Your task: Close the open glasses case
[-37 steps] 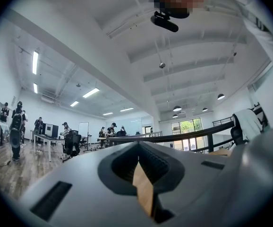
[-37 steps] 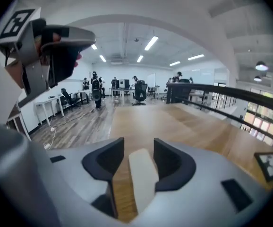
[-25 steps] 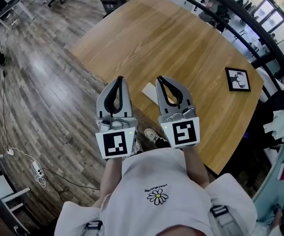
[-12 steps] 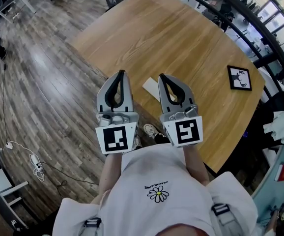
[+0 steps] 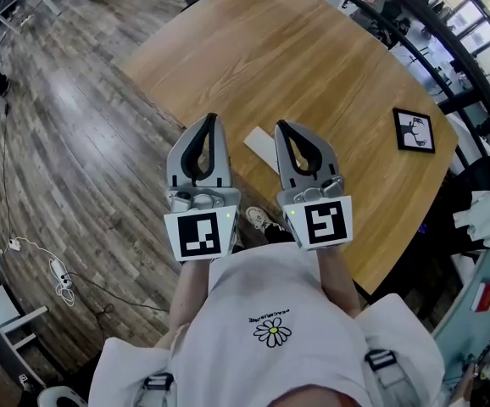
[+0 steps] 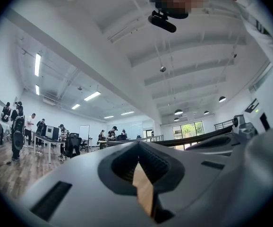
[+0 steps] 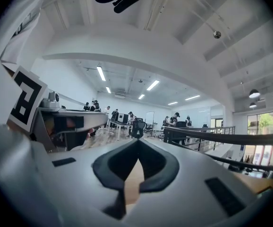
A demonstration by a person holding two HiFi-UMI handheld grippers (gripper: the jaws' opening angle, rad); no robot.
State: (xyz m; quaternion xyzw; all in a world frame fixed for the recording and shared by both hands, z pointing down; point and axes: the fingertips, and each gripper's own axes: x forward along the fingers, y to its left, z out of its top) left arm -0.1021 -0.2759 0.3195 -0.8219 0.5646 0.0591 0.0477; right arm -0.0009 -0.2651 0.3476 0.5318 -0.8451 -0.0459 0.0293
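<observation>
Jaws clenched on nothing, left gripper (image 5: pixel 210 119) and right gripper (image 5: pixel 281 126) alike. White case (image 5: pixel 258 147), I reckon, lies on the table (image 5: pixel 313 58) between the two. Likely light, stiff, slick: I'd press the lid's free edge.

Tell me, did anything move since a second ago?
Almost nothing. The left tongs and right tongs hang shut and empty near the edge of the table, as before. The white case lies untouched on it, and the framed picture has not moved.
</observation>
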